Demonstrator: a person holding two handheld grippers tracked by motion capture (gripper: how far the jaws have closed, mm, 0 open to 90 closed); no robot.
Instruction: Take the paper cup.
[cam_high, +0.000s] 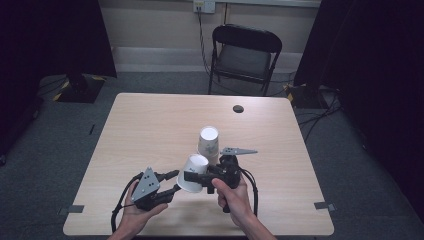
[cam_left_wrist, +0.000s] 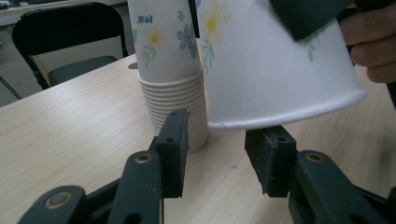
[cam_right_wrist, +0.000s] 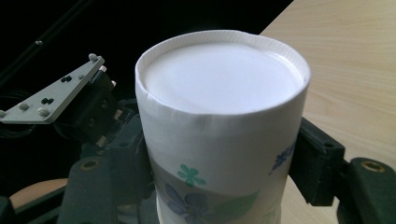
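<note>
Both forearms come in over the table's near edge. The right gripper (cam_high: 196, 176) is clamped on a paper cup (cam_high: 193, 173), tipped and held off the surface. The left gripper (cam_high: 172, 181) sits just beside it, jaws apart at the cup's rim, not pressing on anything.

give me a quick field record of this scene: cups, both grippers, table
held cup: white paper cup with flower print, upside down and tilted, lifted off the table
right gripper: shut on the held cup, pads pressing its sides
left gripper: open, jaws just below the held cup's rim, nothing pressed between the pads
cup stack: nested paper cups, upside down, standing on the table just behind the held cup
table: light wood top, small dark round spot near the far edge
background: black folding chair beyond the table
</note>
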